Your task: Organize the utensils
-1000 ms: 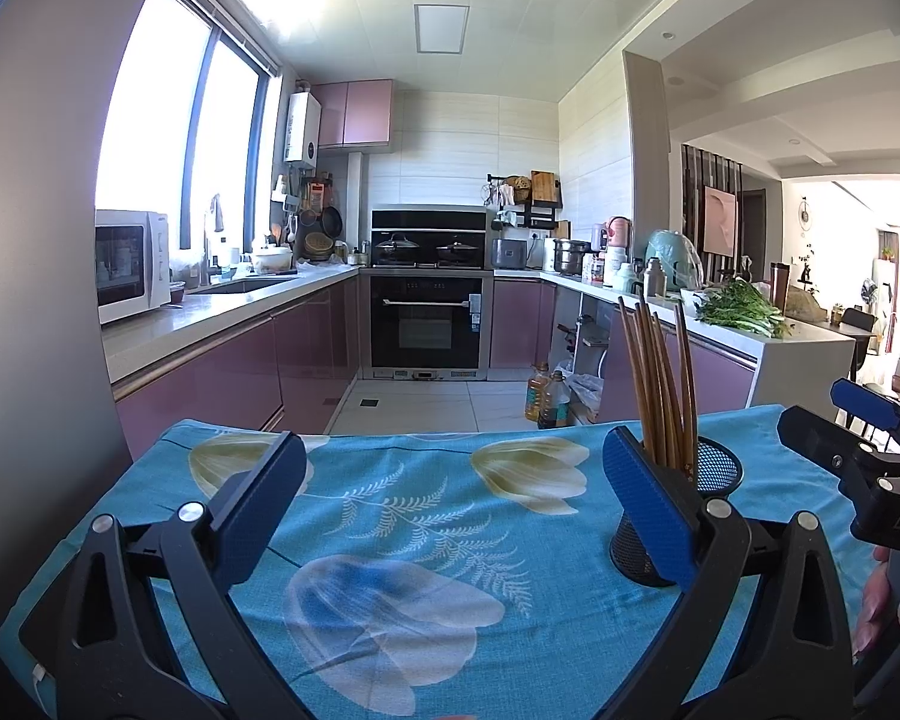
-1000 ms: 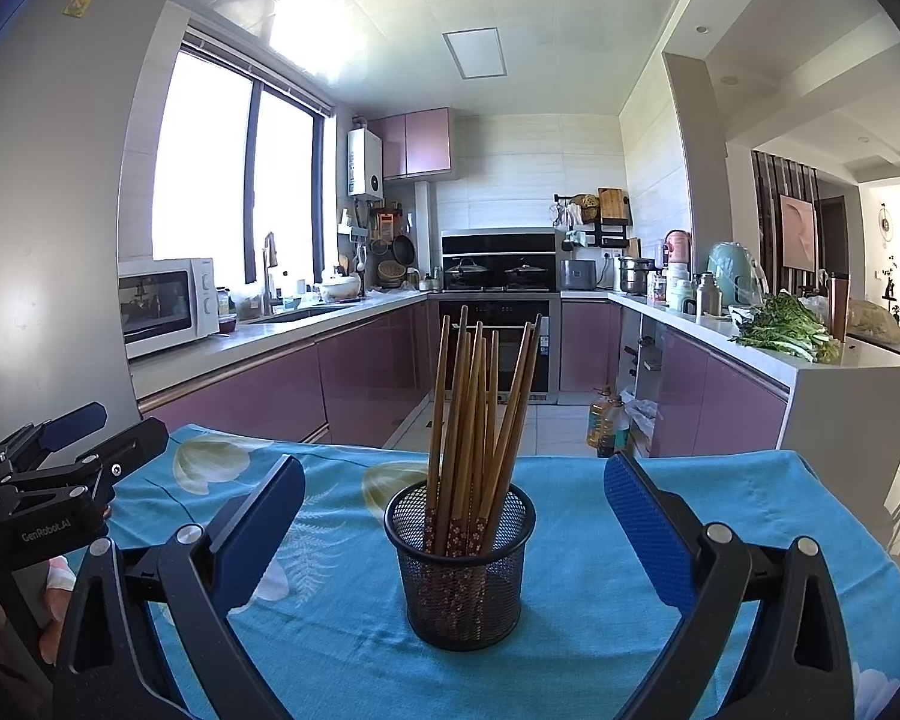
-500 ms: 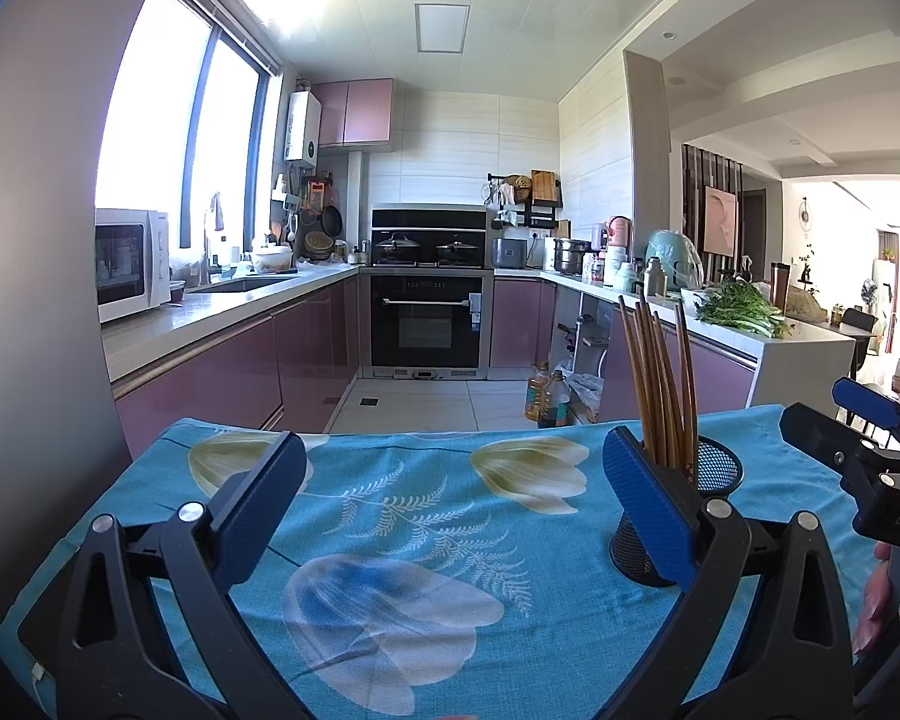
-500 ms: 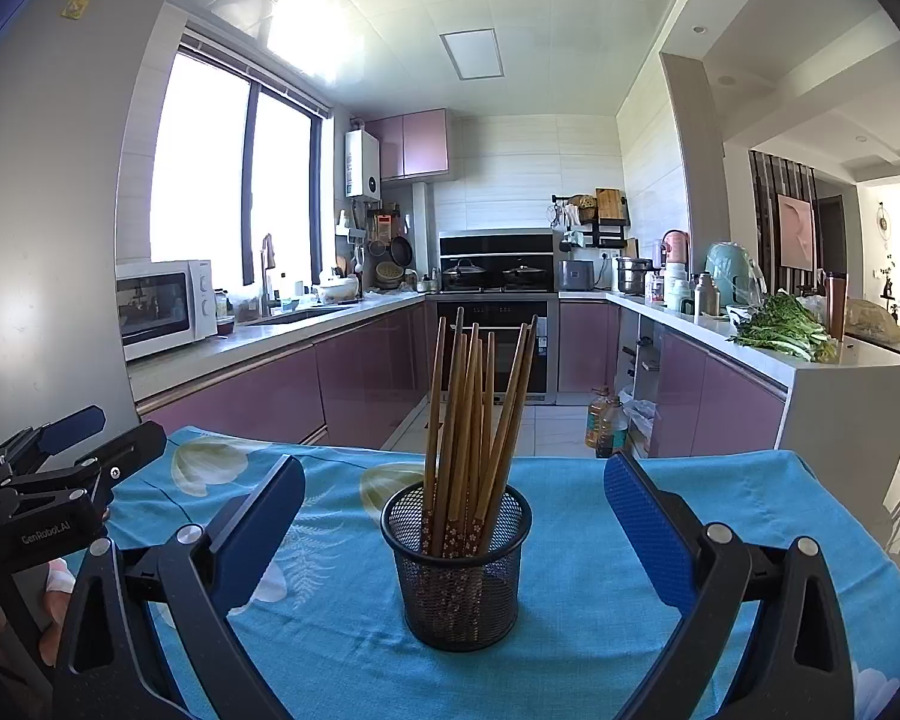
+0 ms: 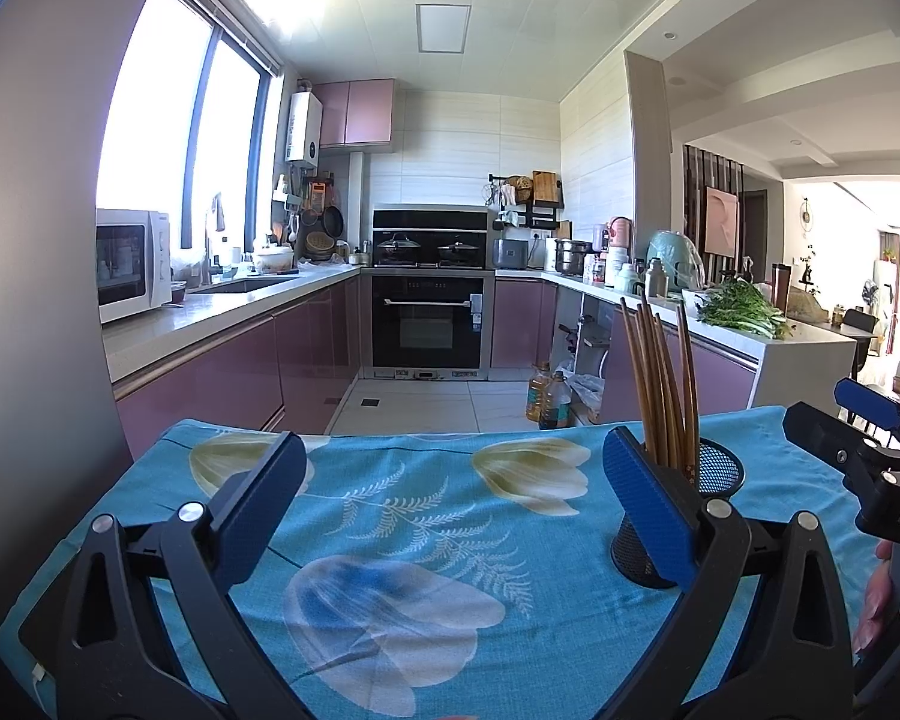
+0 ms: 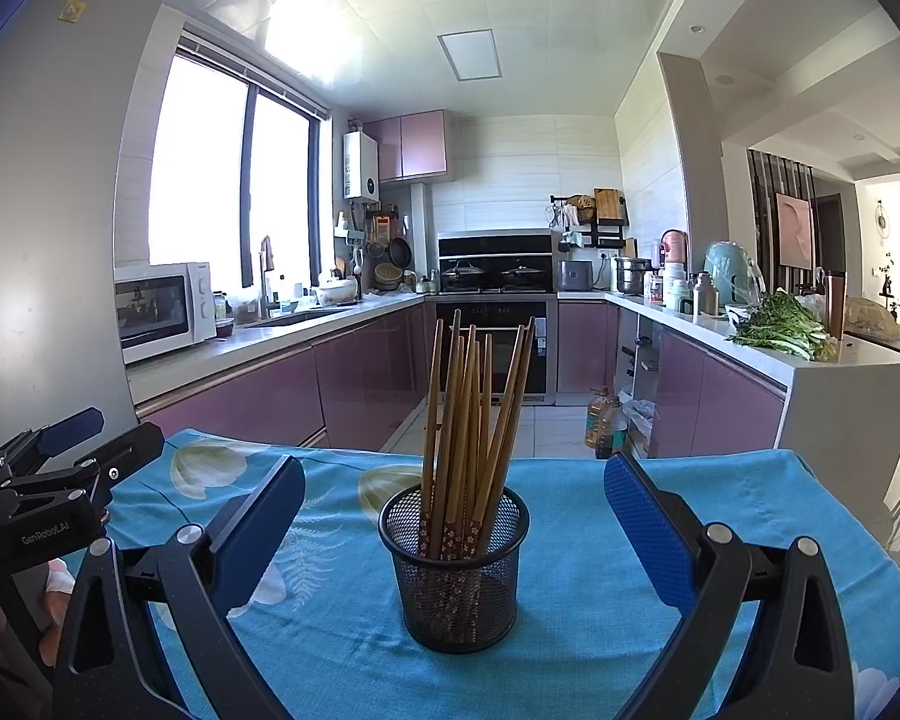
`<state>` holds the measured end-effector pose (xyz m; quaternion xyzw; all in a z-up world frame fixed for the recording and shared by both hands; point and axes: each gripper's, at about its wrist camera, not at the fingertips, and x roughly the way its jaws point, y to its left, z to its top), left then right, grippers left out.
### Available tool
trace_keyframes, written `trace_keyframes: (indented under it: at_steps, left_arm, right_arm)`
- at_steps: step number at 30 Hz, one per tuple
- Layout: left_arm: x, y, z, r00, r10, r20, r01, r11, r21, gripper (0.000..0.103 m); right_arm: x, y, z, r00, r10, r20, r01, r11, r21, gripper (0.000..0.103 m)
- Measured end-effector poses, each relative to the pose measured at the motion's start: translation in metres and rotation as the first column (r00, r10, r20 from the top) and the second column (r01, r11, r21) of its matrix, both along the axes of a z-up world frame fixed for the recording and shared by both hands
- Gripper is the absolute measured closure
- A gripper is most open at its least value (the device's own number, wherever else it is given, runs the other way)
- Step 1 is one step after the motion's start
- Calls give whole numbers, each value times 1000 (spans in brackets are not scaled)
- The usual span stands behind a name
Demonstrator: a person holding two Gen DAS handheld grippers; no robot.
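Right now the mesh holder point(image 6: 455, 570) stands upright on the blue-clothed worktop point(image 6: 582, 546), dead ahead of the right claw point(image 6: 453, 516), chopsticks point(image 6: 471, 414) fanned up with their long axis near vertical. Right claw spread wide and empty, nearer the holder; left claw point(image 5: 450, 498) also wide apart and empty, holder behind its right finger. Bare cloth all round the holder, worktop's far edge well behind it

The left gripper point(image 6: 60, 450) reads "GenRobot.AI"; the right gripper point(image 5: 870, 420), "DAS".

Chopsticks point(image 6: 468, 420) in holder point(image 6: 456, 576) (upright) on table point(image 6: 600, 618)
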<state>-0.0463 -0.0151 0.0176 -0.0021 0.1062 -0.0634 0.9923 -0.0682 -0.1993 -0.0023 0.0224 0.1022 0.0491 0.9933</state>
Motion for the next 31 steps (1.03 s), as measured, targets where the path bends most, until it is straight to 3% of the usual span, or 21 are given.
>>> trace_keyframes:
  at_steps: [23, 28, 31]
  left_arm:
    - [-2, -4, 0, 1000, 5, 7, -5, 1000, 7, 6]
    - [19, -3, -12, 994, 16, -106, -11, 999, 42, 6]
    - [39, 7, -27, 975, 3, -224, 5, 999, 37, 6]
  right_arm:
    - [1, 0, 0, 1000, -3, -6, 3, 1000, -2, 6]
    - [15, -20, -15, 995, -46, -89, 44, 999, -15, 6]
    - [38, -52, -36, 966, -104, -239, 104, 995, -12, 6]
